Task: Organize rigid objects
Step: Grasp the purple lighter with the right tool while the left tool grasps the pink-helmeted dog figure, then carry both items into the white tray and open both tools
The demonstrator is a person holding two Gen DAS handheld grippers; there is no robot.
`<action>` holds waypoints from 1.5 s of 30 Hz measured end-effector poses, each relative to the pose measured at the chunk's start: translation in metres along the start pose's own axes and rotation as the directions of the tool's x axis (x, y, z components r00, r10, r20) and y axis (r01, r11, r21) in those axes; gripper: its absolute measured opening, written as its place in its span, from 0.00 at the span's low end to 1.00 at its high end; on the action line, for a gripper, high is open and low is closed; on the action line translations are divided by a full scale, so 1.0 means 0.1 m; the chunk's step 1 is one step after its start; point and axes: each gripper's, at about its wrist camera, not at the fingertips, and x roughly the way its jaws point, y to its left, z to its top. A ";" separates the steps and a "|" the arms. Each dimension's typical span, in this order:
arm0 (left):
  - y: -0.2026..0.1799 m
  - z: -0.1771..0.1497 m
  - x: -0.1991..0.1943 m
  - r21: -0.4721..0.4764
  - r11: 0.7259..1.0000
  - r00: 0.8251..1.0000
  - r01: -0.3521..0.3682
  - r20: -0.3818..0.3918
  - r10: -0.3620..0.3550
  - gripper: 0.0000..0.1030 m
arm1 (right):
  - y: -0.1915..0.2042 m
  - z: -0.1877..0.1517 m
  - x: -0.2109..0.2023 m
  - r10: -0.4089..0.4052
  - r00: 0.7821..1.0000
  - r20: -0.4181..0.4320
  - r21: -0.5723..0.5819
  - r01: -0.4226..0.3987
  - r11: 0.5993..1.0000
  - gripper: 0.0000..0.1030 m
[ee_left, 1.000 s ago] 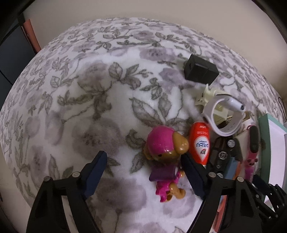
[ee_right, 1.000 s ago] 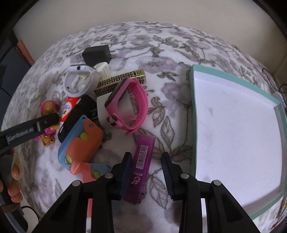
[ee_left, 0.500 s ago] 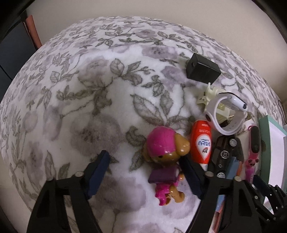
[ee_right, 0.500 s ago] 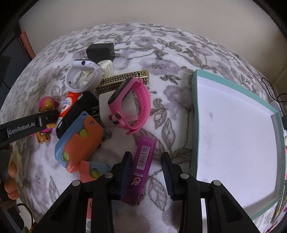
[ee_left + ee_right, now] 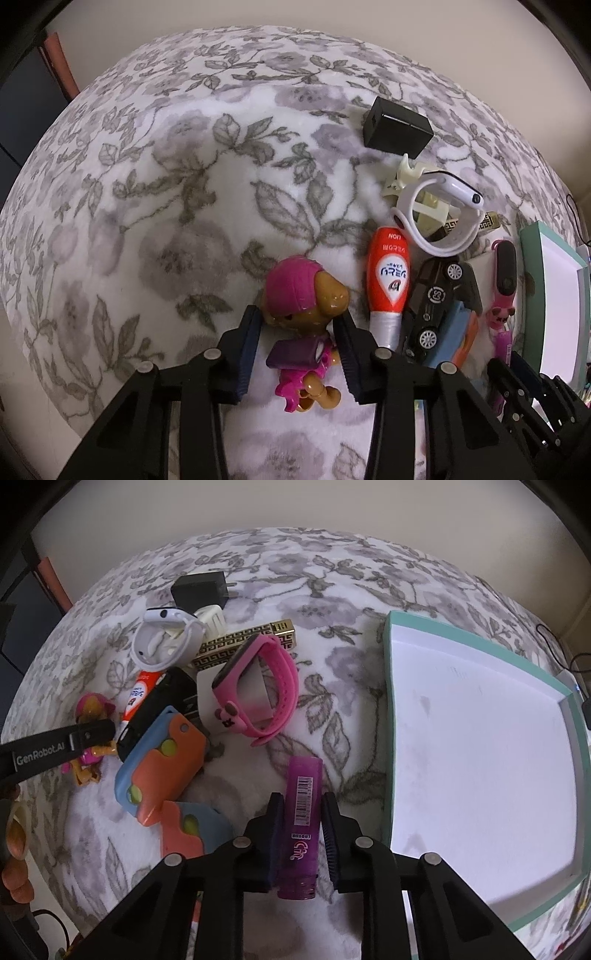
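Note:
A toy dog with a pink helmet (image 5: 304, 299) lies on the floral blanket, and my left gripper (image 5: 297, 325) is shut on its head. It also shows in the right wrist view (image 5: 88, 710), behind the left finger (image 5: 55, 747). A purple tube (image 5: 302, 823) lies between the jaws of my right gripper (image 5: 302, 812), which are shut on it. A teal box lid with a white inside (image 5: 476, 746) lies empty to the right; its edge (image 5: 532, 295) shows in the left wrist view.
A pile sits between the grippers: red-and-white tube (image 5: 389, 280), black toy car (image 5: 436, 299), white watch (image 5: 436, 218), pink watch (image 5: 258, 690), gold patterned bar (image 5: 243, 638), black charger (image 5: 397, 129), orange-and-blue cases (image 5: 162, 760), white clip (image 5: 402, 177).
My left gripper has closed from wide open onto the toy dog's head. My right gripper has closed a little onto the purple tube.

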 end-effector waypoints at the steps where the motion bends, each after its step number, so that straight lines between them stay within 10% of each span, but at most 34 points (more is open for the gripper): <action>1: 0.01 -0.02 -0.02 -0.007 1.000 1.000 0.000 -0.006 0.000 0.41 | -0.01 0.00 -0.01 0.007 1.000 -0.001 0.007 -0.007 1.000 0.20; 27: -0.24 -0.01 -0.98 -0.033 0.999 0.990 -0.004 0.137 0.009 0.41 | -0.24 -0.06 -0.70 0.121 0.974 0.193 0.100 -0.143 0.985 0.20; 45: -1.41 0.04 -0.93 0.119 0.990 0.989 0.076 0.121 -0.090 0.41 | -1.11 0.04 -0.76 0.015 0.968 0.250 0.336 -0.101 0.936 0.20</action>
